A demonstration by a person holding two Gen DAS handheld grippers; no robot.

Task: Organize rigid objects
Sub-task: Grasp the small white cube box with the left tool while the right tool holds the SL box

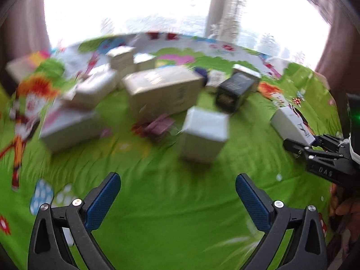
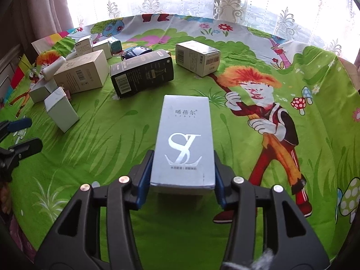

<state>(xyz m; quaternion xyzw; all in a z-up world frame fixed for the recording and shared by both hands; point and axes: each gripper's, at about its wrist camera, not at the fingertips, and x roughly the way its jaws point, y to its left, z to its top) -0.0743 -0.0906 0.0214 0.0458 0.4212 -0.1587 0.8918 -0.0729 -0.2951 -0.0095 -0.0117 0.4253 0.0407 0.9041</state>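
- Left wrist view: whole frame smeared by motion blur, details soft.
- Left gripper (image 1: 177,181) spread wide, blue pads (image 1: 102,202) with nothing between them, only green cartoon-print cloth (image 1: 157,213) below.
- Small white box (image 1: 203,135) stands upright on the cloth just ahead of the fingers, apart from them.
- Behind it a big beige box (image 1: 162,90) lying on its side; a black box (image 1: 236,90) to its right; more white boxes clustered left and behind, too blurred to tell apart.
- Something small and pink (image 1: 160,126) in front of the beige box, cannot tell what.
- Far right: right gripper (image 1: 299,145) comes in from the edge, with the end of a silver-white carton (image 1: 290,123) at its fingertips.
- Right wrist view: sharp.
- Right gripper (image 2: 182,175) clamped on the near end of the silver-white carton (image 2: 184,139), one blue pad against each long side; carton points away from the camera, big "S" logo on top, near end raised off the cloth with shadow under it.
- Whether the far end touches the cloth: cannot tell.
- Black box (image 2: 141,74) lies on its side beyond the carton, apart from it.
- White barcode box (image 2: 198,57) behind and to the right of the black one.
- Beige box (image 2: 83,74) left of the black box; small white box (image 2: 60,111) upright near the left edge; smaller boxes behind them.
- Left gripper's fingers (image 2: 22,135) poke in at the left edge, spread, empty.
- Lace curtain (image 2: 225,0) and bright window behind the table.
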